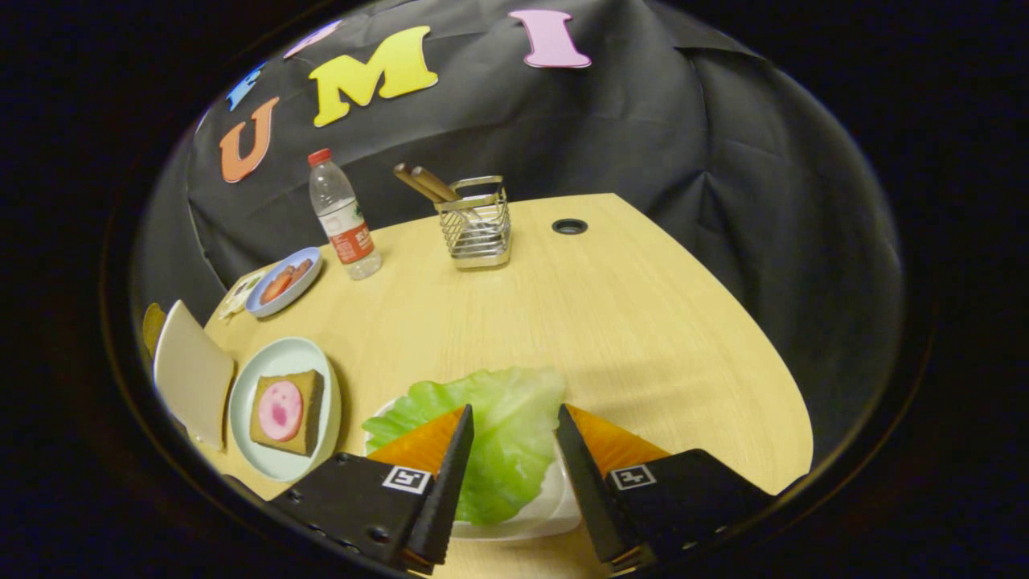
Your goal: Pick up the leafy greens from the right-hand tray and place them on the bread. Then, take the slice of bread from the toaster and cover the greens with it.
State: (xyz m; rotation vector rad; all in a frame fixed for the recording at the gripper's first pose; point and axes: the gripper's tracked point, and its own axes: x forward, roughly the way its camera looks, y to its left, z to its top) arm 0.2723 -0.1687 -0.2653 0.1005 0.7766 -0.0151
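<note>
Evidently, little of the task had been carried out: the lettuce leaf [498, 434] was seen lying on its white tray [547, 515], not lifted, and nothing green had been laid on the bread [288, 412]. Both steps were judged to be left, the carrying of the greens and the covering with the second slice.

The gripper [513, 422] was held low over the tray with its jaws spread wide, nothing being pinched. The leaf was seen directly between the fingertips, its middle spanning the gap and its ruffled far edge reaching a little beyond them; whether the tips were touching it could not be told. A grasp was judged to need only a closing of the jaws, perhaps after a slight descent.

To the left of the left finger, a pale round plate [241, 402] was seen bearing the bread, with a pink slice of sausage [280, 410] on top. Just beyond that plate to the left, a white slice of bread [191, 374] stood upright, presumably in the toaster, which was mostly hidden.

Farther beyond, a blue dish [283, 281] of food, a water bottle [344, 217] and a wire holder [476, 223] with wooden utensils stood on the wooden table [643, 322], well apart from the jaws.
</note>
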